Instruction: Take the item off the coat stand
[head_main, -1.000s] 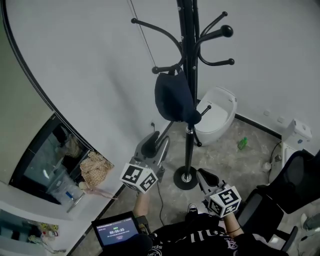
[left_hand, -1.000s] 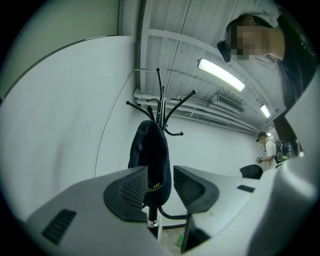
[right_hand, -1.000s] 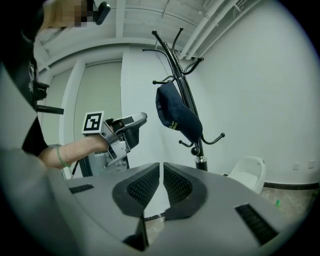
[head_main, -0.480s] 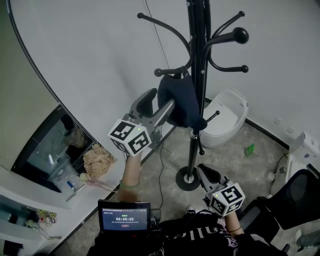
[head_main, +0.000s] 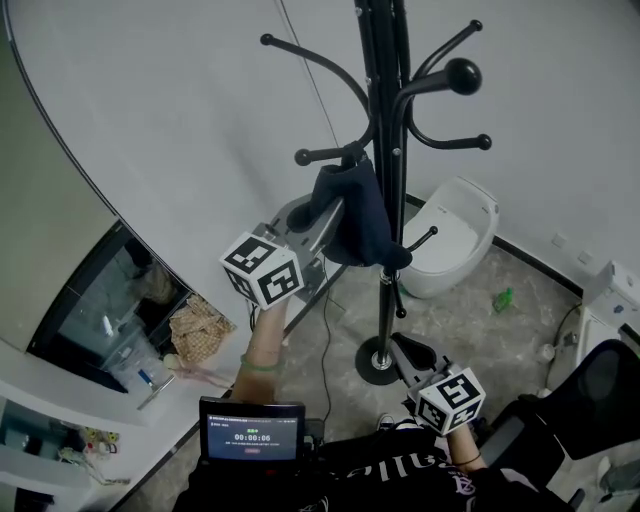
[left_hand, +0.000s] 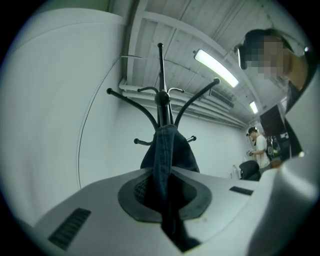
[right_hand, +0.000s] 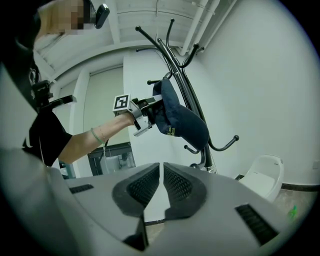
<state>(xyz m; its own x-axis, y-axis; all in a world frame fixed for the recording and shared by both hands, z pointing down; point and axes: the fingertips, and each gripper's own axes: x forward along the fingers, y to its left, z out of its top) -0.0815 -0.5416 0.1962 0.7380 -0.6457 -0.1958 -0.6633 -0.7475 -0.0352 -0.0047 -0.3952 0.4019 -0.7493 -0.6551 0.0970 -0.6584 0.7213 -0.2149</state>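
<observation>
White rounded lidded bin (head_main: 447, 232) right of centre, against wall; small green object (head_main: 502, 298) on marbled floor (head_main: 480, 340) just right of it
Tablet screen (head_main: 252, 436) with timer at bottom left-centre
Tan woven bundle (head_main: 198, 326) left of centre, beside dark glass-fronted cabinet (head_main: 95, 305)
Black office chair (head_main: 592, 395) at lower right; white appliance (head_main: 612, 292) at right edge
Ceiling strip light (left_hand: 216, 67) upper right of left gripper view; person (left_hand: 258, 150) standing far right there

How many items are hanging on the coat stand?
1: a dark cap on a left-side hook of the coat stand, held by the left gripper, whose jaws have just been closing on it. Other hooks in view are bare.
</observation>
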